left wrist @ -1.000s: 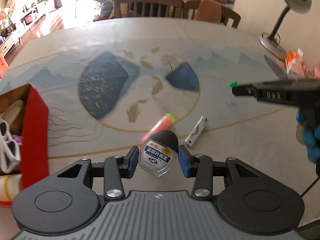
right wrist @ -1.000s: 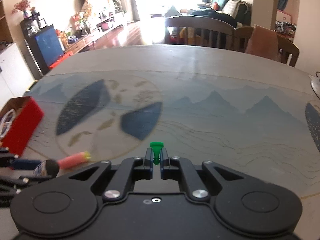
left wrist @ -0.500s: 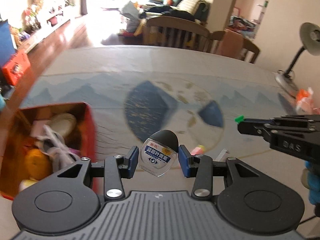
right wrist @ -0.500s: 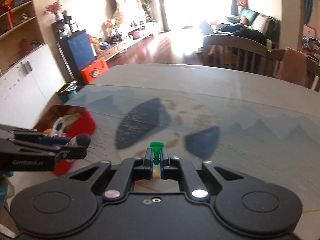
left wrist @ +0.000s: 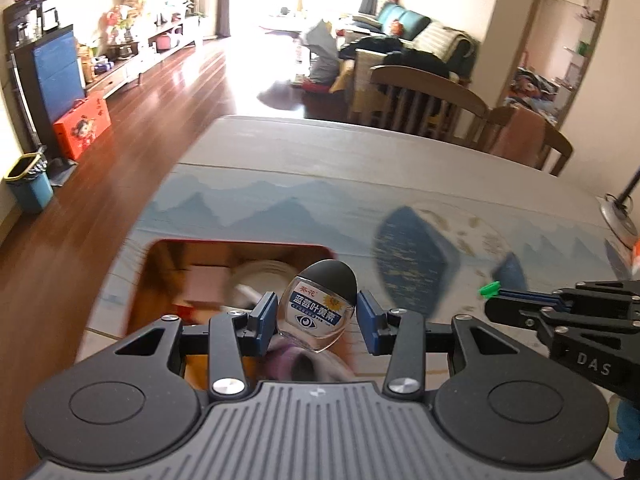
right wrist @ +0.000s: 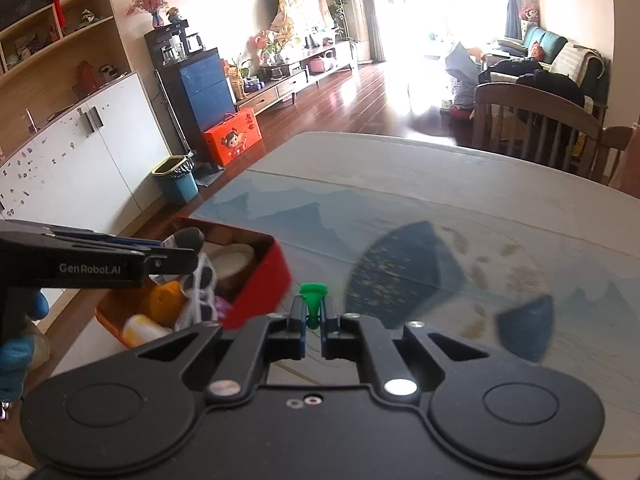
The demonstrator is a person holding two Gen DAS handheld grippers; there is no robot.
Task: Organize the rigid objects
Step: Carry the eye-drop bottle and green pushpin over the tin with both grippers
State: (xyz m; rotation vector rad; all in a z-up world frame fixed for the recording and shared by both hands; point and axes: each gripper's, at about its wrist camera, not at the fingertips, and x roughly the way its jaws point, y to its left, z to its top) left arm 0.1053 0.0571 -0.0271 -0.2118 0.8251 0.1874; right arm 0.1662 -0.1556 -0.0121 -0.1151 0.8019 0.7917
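Carrying both finds to the red box

Swinging across the counter (left wrist: 400, 168), both hands had brought their loads from the fan-painted middle to the red box (right wrist: 260, 276) near the counter's left edge. A second before, that box sat at the far left of the left wrist view; now it lay directly under the left gripper (left wrist: 316, 312). The pink tube and the metal clip seen earlier on the counter had dropped out of sight.

The left gripper pinched a small clear bottle (left wrist: 320, 312) with a dark cap and a blue label, tilted, hanging over the open box. The right gripper (right wrist: 314, 312), pressed together on a small green peg (right wrist: 314, 300), hovered over the counter just beside the box's right wall.

Sunglasses (right wrist: 204, 284), a yellow item and a pale round lid lay crowded in the box. Blue-gloved fingers (right wrist: 16, 352) showed behind the left gripper. Both grippers pointed downward at a slant.
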